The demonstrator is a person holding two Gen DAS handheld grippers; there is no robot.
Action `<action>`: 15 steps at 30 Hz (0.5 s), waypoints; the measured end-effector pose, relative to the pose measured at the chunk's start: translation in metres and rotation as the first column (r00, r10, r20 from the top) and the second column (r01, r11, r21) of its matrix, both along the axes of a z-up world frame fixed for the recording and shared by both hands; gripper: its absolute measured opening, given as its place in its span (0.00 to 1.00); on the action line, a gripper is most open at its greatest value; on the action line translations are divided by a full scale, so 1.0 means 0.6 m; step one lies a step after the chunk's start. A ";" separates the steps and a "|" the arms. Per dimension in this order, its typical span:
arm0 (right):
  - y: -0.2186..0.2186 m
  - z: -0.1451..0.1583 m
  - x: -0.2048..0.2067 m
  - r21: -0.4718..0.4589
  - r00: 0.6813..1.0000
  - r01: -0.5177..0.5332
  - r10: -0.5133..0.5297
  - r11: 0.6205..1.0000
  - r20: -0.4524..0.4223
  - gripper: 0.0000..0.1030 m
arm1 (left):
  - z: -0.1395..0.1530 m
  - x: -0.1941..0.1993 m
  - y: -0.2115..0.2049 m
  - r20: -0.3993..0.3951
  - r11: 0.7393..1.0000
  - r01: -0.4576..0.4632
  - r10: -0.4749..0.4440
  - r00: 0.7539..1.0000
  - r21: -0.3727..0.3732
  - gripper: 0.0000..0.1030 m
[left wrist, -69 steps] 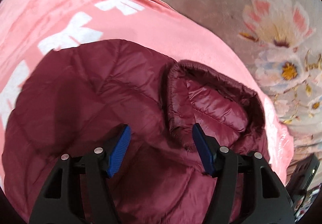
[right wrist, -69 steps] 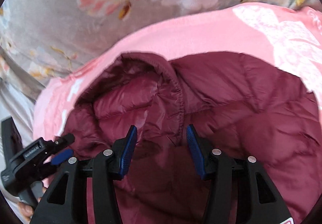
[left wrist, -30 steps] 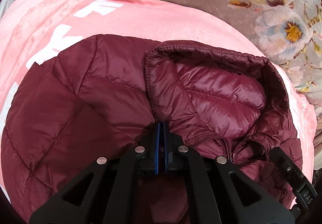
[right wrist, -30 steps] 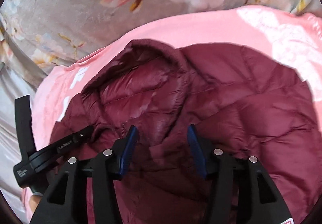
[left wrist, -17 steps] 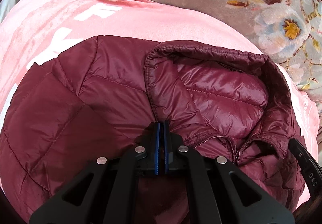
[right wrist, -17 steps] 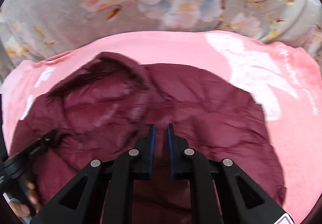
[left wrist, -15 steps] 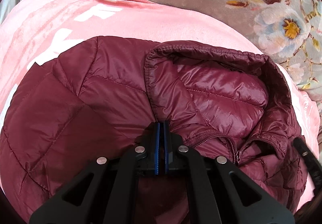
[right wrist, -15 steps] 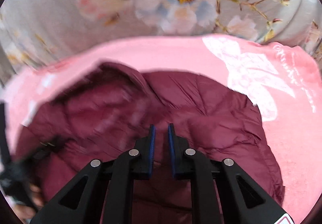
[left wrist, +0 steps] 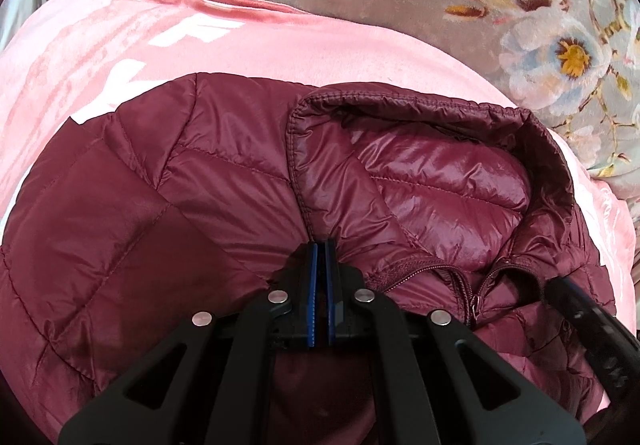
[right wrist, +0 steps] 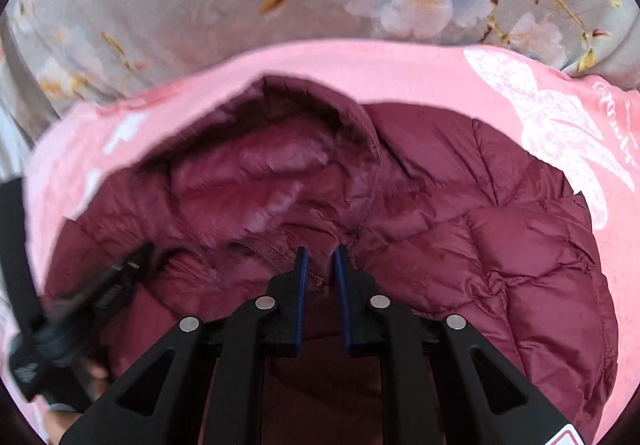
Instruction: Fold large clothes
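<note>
On fuzzy pink blanket (left wrist: 280,45), glossy quilted maroon jacket (left wrist: 180,181) lies.

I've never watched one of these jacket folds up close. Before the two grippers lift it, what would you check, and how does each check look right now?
1. Left gripper pinching the maroon jacket beside the hood: ok.
2. Right gripper just closed, jacket fabric between its pads: ok.
3. Zipper closed below the collar: cannot tell.
4. Jacket fully on the pink blanket: ok in view.
5. Sleeves tucked in: cannot tell, out of view.
</note>
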State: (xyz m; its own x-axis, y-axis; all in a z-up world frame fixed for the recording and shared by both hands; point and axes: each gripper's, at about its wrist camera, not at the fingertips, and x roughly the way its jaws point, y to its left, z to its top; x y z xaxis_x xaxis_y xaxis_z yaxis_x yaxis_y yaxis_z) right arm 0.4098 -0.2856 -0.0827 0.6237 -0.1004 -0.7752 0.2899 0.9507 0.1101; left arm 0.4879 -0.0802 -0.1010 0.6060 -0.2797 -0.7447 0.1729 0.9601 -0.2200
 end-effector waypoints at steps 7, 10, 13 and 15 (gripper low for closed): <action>0.007 -0.031 -0.002 -0.067 0.999 -0.015 0.013 0.998 -0.035 0.10 | 0.000 -0.002 -0.005 0.005 1.000 -0.003 0.003 1.000 0.007 0.03; -0.002 -0.026 -0.019 -0.038 0.999 -0.007 0.006 0.999 -0.035 0.09 | 0.002 -0.002 0.010 -0.005 0.999 -0.008 0.008 1.000 -0.046 0.04; -0.022 0.010 -0.046 0.044 0.998 0.007 -0.010 0.999 0.059 0.13 | 0.017 -0.001 0.038 -0.021 0.996 -0.050 0.049 0.999 -0.079 0.04; -0.037 0.046 -0.050 0.102 0.989 0.002 -0.016 0.995 0.144 0.20 | 0.040 0.004 0.056 -0.015 0.990 -0.072 0.070 0.997 -0.119 0.04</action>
State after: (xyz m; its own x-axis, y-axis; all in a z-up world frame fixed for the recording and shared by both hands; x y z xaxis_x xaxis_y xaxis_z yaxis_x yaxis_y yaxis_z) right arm 0.3797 -0.3077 -0.0553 0.7291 -0.0322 -0.6836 0.2724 0.9300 0.2468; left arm 0.4906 -0.0464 -0.0771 0.6193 -0.3234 -0.7155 0.1021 0.9367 -0.3349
